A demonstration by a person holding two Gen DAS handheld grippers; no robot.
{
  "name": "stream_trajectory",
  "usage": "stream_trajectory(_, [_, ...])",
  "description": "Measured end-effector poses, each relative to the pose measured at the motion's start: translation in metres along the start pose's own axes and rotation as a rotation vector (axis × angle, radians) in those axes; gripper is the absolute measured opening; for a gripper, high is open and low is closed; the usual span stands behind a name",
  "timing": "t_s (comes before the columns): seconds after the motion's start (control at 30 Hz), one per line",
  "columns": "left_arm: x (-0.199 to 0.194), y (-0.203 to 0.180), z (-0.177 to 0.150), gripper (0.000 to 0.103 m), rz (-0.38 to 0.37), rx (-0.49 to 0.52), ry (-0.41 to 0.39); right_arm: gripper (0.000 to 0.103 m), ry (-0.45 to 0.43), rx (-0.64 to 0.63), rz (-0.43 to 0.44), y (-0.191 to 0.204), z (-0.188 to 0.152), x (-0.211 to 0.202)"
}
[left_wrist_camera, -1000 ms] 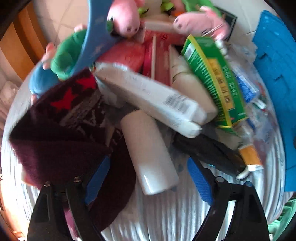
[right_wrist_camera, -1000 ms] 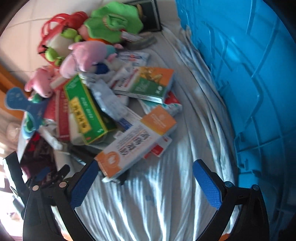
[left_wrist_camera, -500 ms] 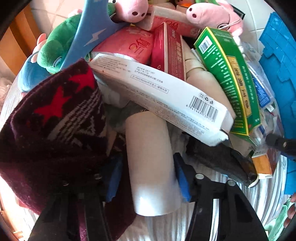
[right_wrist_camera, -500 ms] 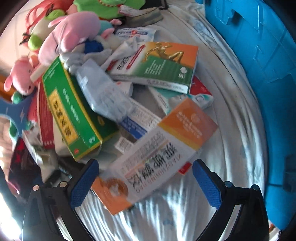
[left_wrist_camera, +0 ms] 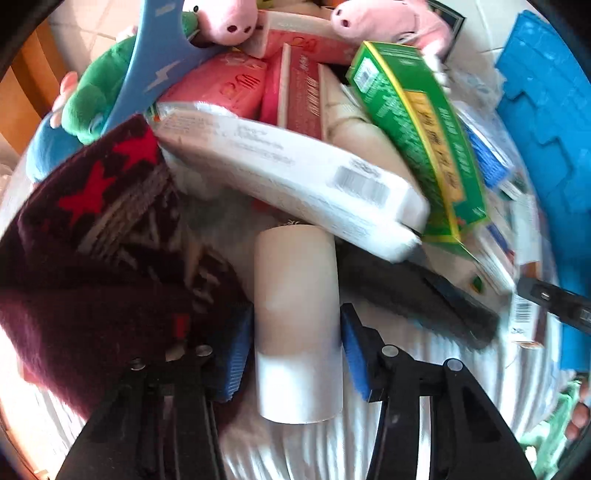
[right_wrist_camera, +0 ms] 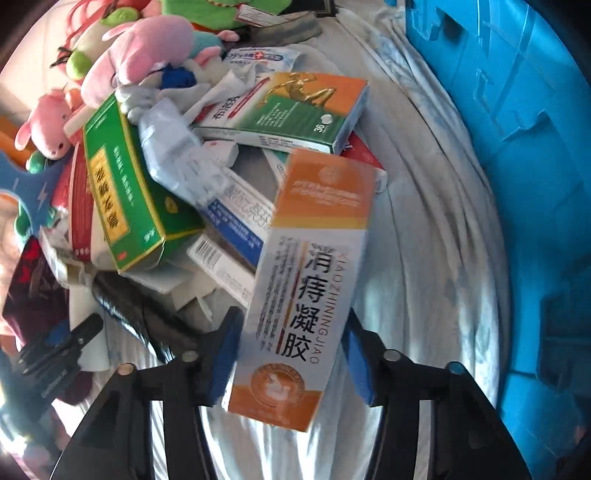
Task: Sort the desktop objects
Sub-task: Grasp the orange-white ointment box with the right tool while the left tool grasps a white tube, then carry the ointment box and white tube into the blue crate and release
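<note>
A white cylindrical bottle lies on the white cloth at the near edge of the pile, its far end under a long white box. My left gripper points down at it, jaws closing, and both blue pads touch the bottle's sides. In the right wrist view an orange and white medicine box stands lengthwise between the fingers. My right gripper is closing on it, with the pads against its long edges.
A green and yellow box, an orange-green box, pink plush toys and red packets crowd the pile. A maroon knit with red stars lies left of the bottle. A blue crate walls the right side.
Both grippers came down onto the pile and narrowed their jaws. The left closed around the white bottle. The orange and white box turned in line with the right fingers as they closed.
</note>
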State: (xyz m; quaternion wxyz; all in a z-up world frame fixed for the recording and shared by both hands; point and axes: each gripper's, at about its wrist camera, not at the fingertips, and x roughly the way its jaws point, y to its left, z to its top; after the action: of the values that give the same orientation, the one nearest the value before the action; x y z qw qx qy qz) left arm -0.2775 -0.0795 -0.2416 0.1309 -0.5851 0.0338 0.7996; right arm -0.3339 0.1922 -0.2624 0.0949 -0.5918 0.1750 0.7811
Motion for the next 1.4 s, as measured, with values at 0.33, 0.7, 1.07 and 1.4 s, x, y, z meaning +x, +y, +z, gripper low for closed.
stream_trajectory(0.33, [-0.081,0.006,-0.034,0.046,-0.036,0.022,-0.153,0.048,-0.167,-0.106,0.035,0.020,-0.020,-0.077])
stream_trajectory(0.7, [-0.173,-0.033,0.037,0.046,-0.102,0.143,-0.423,0.048,-0.497,-0.163,0.041,0.042,-0.023,-0.211])
stream_trajectory(1.07, [-0.259,-0.174,0.076,0.046,-0.224,0.371,-0.575,0.049,-0.709,-0.086,-0.041,-0.041,-0.036,-0.343])
stream_trajectory(1.4, [-0.290,-0.338,0.134,0.046,-0.337,0.492,-0.489,0.048,-0.666,-0.033,-0.171,-0.179,0.006,-0.403])
